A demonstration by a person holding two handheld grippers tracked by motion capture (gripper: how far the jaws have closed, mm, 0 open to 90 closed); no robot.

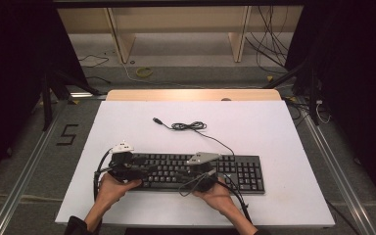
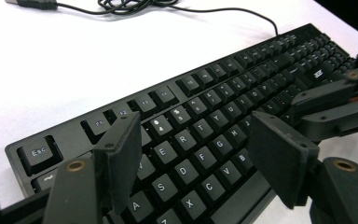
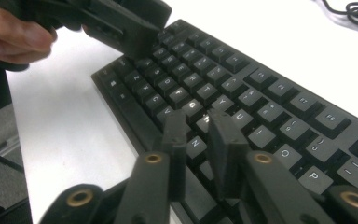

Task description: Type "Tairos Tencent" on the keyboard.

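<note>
A black keyboard point(image 1: 196, 172) lies flat on the white worktop point(image 1: 127, 127), near the person's edge, its cable point(image 1: 196, 128) running to the far side and ending in a loose coil. The left gripper point(image 2: 196, 158) hovers over the keyboard's left end, its 2 jaws spread wide above the letter keys with nothing between them. The right gripper point(image 3: 199, 135) is over the middle of the keyboard, its jaws drawn close with a narrow gap, their tips just above the keys around N; whether they touch a key cannot be told. Both hands point(image 1: 110, 191) rest at the keyboard's near edge.
</note>
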